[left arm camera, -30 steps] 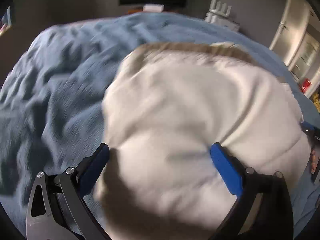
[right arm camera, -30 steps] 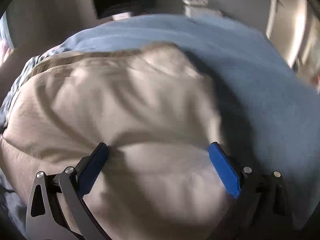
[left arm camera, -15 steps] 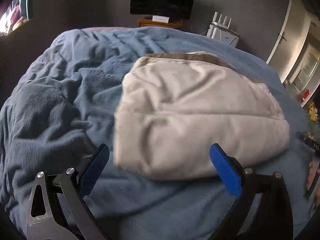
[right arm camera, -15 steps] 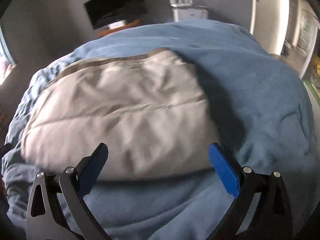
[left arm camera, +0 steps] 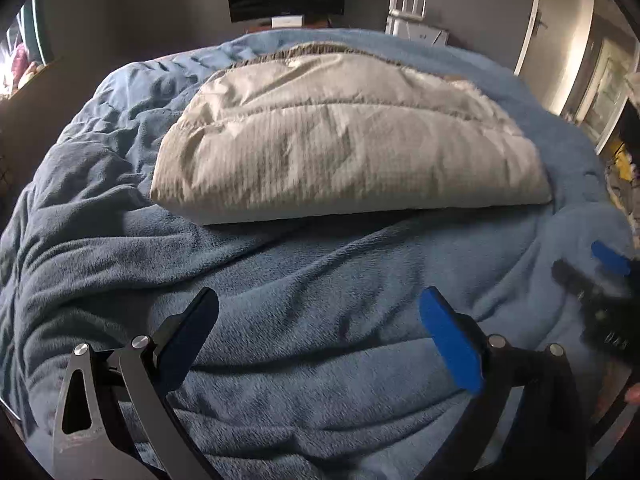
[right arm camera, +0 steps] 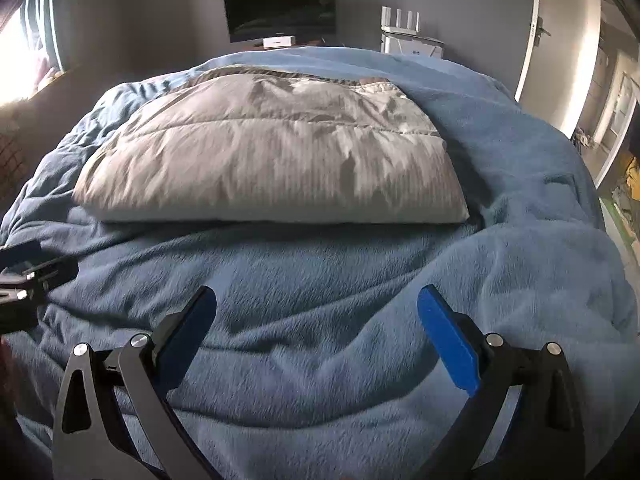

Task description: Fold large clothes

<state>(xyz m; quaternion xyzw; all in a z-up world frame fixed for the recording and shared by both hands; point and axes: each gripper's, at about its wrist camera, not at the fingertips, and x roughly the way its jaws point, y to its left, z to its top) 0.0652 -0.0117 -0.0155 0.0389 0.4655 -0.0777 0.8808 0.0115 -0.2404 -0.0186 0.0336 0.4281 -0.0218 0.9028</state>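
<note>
A beige padded garment (left arm camera: pixel 344 140) lies folded into a thick rectangle on the blue blanket (left arm camera: pixel 304 288), with a brown trim edge at its far side. It also shows in the right wrist view (right arm camera: pixel 272 160). My left gripper (left arm camera: pixel 318 312) is open and empty, hovering over the blanket well short of the garment's near edge. My right gripper (right arm camera: pixel 316 310) is open and empty, also back from the garment. The right gripper shows blurred at the right edge of the left wrist view (left arm camera: pixel 600 280). The left gripper shows at the left edge of the right wrist view (right arm camera: pixel 24 276).
The bed's blue blanket (right arm camera: pixel 520 200) is rumpled, with deep folds on the left. A dark screen (right arm camera: pixel 280 8) and a white router (right arm camera: pixel 400 20) stand behind the bed. A white door (right arm camera: pixel 560 40) is at the right, a bright window (right arm camera: pixel 16 60) at the left.
Both grippers have pulled back from the garment, which a second ago filled the space between their fingers. It now lies folded on the blanket. Both grippers stay open.
</note>
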